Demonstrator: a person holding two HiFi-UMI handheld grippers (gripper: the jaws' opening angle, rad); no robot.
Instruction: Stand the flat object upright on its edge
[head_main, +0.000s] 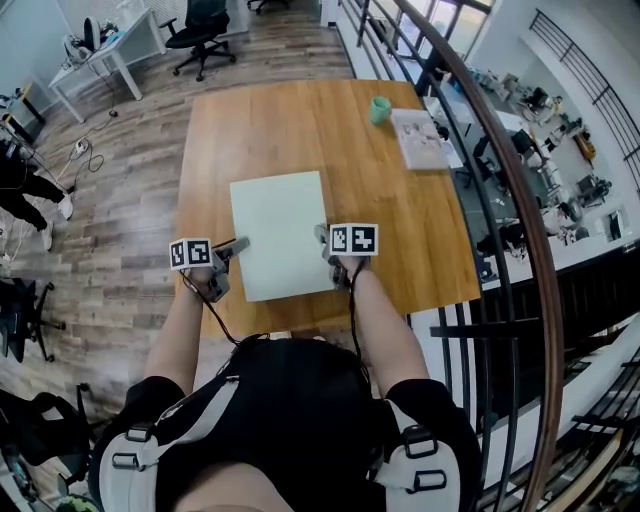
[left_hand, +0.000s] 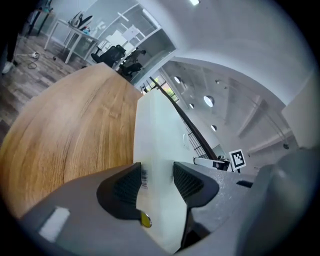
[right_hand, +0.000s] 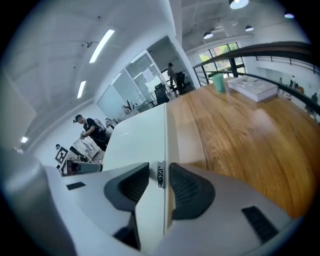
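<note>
A brown wooden surface (head_main: 330, 130) carries a pale, thin rectangular board (head_main: 280, 230) at its near middle. The left tongs (head_main: 240, 245) clench the board's near left edge, and the right tongs (head_main: 322, 236) clench its near right edge, their pads on its two faces.

Pale flat panel, held at its two near corners

The flat object (head_main: 280, 232) is a thin, pale greenish-white rectangle. It sits on the near half of the wooden table (head_main: 390, 200), its long sides running away from the person. The left gripper (head_main: 238, 245) and right gripper (head_main: 325, 240) each clamp a near corner beside a small printed label. Its near edge seems raised off the wood.
</note>
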